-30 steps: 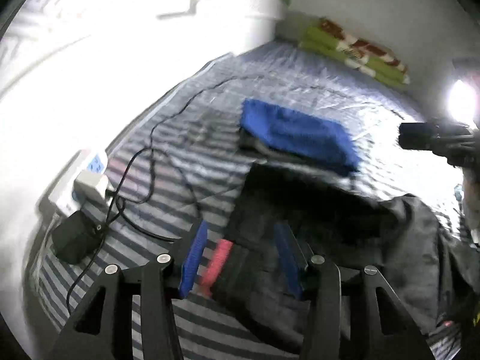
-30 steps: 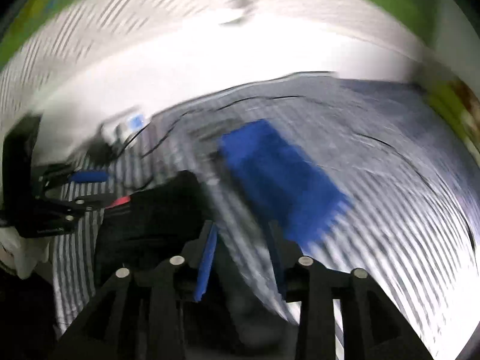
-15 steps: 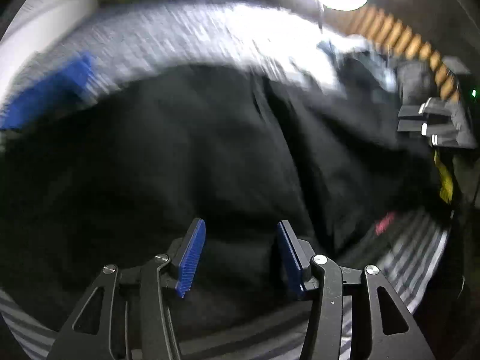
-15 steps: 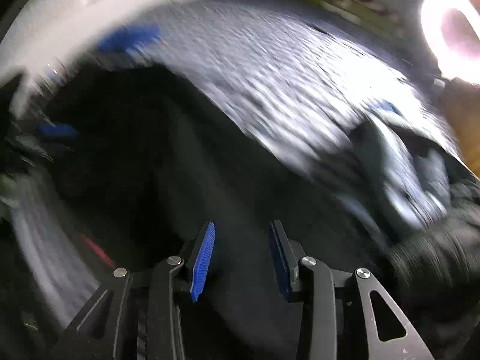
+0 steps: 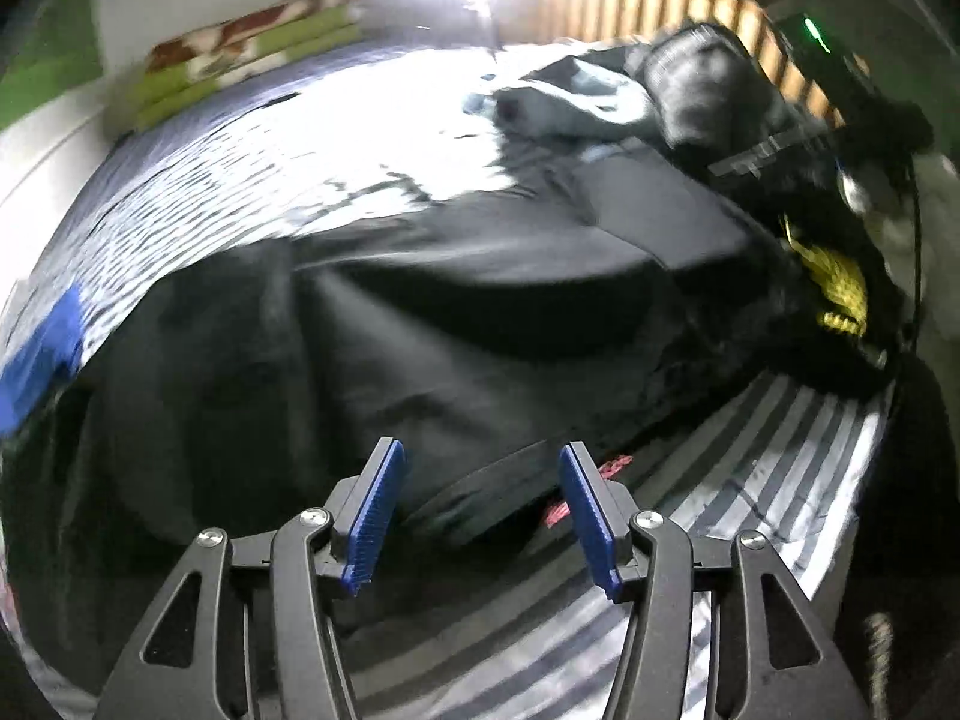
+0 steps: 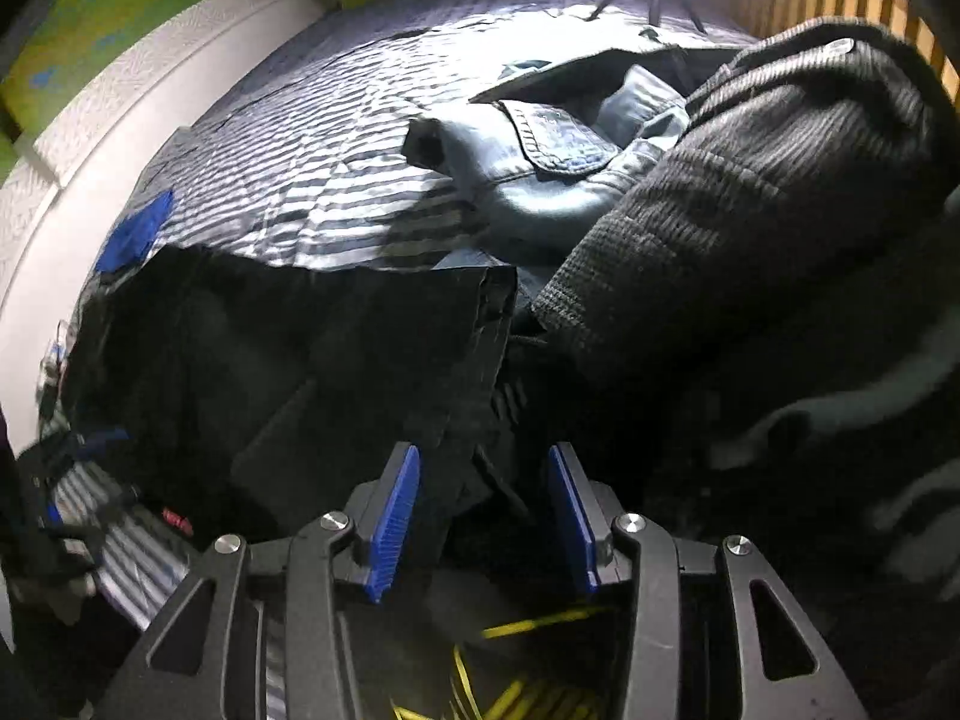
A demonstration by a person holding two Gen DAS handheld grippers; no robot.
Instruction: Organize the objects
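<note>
Clothes lie heaped on striped bedding [image 5: 750, 480]: black garment [image 5: 420, 330], denim [image 6: 558, 180].

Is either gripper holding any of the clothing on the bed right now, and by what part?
Nothing is held. The left gripper and right gripper hang over the black garment, jaws opening, pads clear of the fabric.

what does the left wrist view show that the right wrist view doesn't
Left wrist only: the left gripper, opening over the black garment's near edge, and a red tag.

Right wrist only: the right gripper, opening over another edge, and the denim pocket flap.

Both: black garment, striped bedsheet, folded blue cloth, dark knit sweater.
</note>
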